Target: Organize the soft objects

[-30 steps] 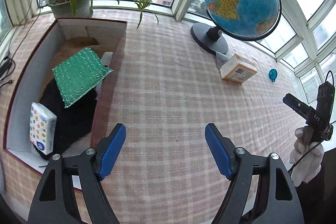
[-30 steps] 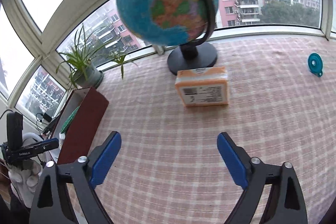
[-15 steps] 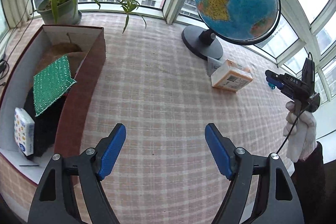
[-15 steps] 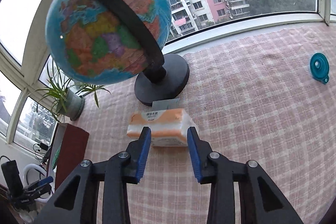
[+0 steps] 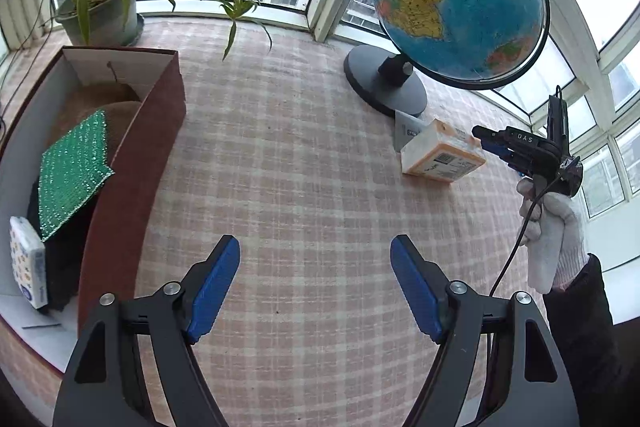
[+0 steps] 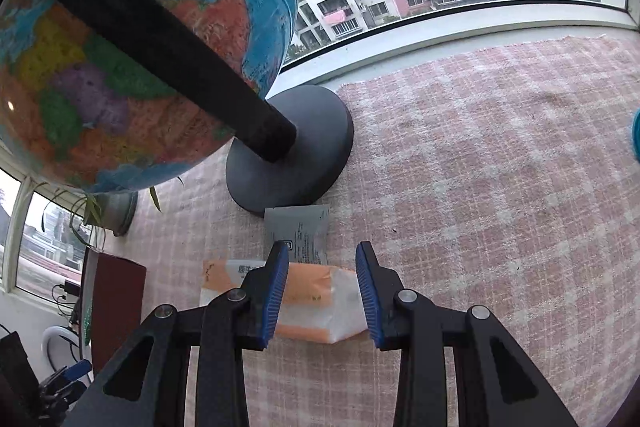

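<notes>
Right wrist view: the right gripper (image 6: 322,291) is down over the orange-and-white tissue pack (image 6: 312,307), fingers spread on either side of it w/ a gap left at each pad, so not pinching yet. The pack lies on the checked cloth of the bench (image 6: 500,187), just in front of the globe's base (image 6: 290,151), and a grey sachet (image 6: 298,231) sits between pack and base, touching or nearly touching both.

To grab well, I'd say: centre the pack btwn the pads, drop low enough to catch its sides and not only the crinkly top film, squeeze gently since it's soft and will give, then lift straight up, clear of the globe (image 6: 132,39) overhead.

The left gripper (image 5: 316,287) hangs over bare cloth, fingers wide apart, holding nothing, well away from the globe. Far from the globe, by the potted plant (image 5: 100,11), the brown box (image 5: 136,163) holds what's sorted.

Count: 1 tissue pack out, 1 sachet, 1 box; inside it 1 green sparkly cloth (image 5: 72,171), 1 small patterned tissue pack (image 5: 28,267), 1 dark fuzzy item (image 5: 64,255), some tan fabric. 1 globe, 1 plant.
</notes>
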The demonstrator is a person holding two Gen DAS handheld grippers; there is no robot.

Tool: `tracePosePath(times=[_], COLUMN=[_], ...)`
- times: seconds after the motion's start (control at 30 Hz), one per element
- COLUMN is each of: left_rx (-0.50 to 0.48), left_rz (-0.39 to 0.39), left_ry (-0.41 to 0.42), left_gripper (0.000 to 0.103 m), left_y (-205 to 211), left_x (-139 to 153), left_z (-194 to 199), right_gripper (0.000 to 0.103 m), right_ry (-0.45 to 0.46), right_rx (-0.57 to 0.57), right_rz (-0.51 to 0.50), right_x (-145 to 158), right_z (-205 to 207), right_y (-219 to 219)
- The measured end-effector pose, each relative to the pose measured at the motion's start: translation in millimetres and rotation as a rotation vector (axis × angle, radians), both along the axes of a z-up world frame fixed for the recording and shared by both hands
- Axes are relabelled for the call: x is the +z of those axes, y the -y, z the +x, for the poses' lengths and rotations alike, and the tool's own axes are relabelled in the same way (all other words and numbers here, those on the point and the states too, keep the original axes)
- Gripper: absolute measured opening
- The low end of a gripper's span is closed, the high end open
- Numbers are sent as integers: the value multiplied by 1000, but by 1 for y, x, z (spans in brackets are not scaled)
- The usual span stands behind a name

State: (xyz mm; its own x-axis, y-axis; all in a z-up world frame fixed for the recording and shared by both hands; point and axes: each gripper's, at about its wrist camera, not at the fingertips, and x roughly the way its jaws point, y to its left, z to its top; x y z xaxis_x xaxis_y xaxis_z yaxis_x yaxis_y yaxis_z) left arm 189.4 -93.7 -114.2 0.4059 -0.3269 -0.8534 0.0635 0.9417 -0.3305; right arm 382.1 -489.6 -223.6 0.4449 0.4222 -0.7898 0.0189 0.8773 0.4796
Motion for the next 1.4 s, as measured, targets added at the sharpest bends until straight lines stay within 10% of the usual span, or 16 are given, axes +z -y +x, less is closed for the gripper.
tracePosePath(times=[0.77, 0.9, 1.4], left_rx=[-133, -178, -200], left_rz=[-58, -108, -289], left_ry=[-43, -71, -177], left_gripper=[78, 78, 78], left_y=[53, 77, 134], left_x=[-18, -31, -86], left_z=[26, 36, 77], right_gripper=[33, 60, 62], right_ry=[-69, -27, -100], right_rx=[186, 142, 116], right_rz=[-42, 8, 131], right_x=[-12, -2, -32], right_z=[-86, -89, -65], right_y=[-5, 12, 20])
